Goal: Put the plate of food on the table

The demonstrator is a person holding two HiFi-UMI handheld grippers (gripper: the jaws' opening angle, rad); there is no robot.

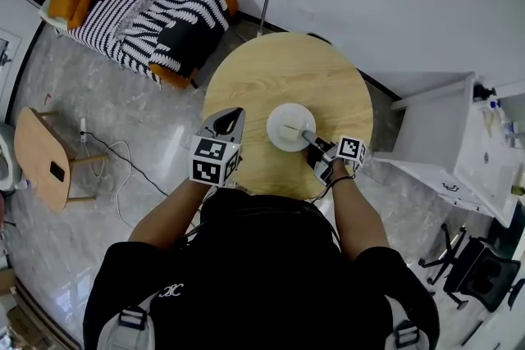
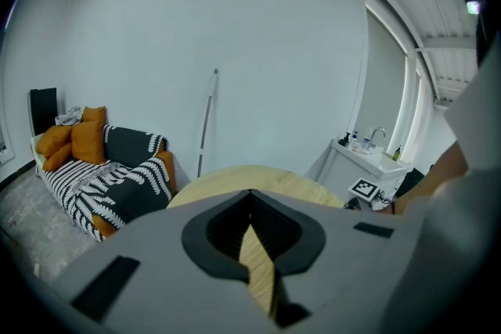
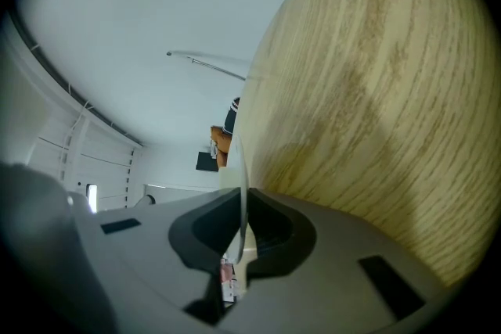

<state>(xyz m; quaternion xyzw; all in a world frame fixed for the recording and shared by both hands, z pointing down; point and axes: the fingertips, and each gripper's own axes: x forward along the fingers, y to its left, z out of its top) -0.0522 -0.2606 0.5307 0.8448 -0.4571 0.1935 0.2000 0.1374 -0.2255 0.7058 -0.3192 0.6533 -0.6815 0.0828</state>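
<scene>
Plate (image 1: 277, 117) over round table (image 1: 254, 78), right gripper (image 1: 310, 137) clamped on its rim, left gripper (image 1: 234, 117) closed together, empty.

The person wears a black short-sleeved shirt (image 1: 254, 275) with a small white logo (image 1: 171, 290) on its left sleeve and grey straps (image 1: 123, 334) with black buckles over its shoulders. Past the shirt's sleeves, the left gripper (image 1: 230, 115) and the right gripper (image 1: 308, 136) are grey, each with a black-and-white marker cube (image 1: 215, 161)

The table (image 1: 271, 74) is pale wood with clear grain and a matt finish; the white plate (image 1: 277, 115) on it looks smooth and faintly glossy. The floor (image 1: 123, 193) is polished, marble-like stone with a sheen, and the sofa (image 1: 143, 16) is covered in soft woven cloth.
</scene>
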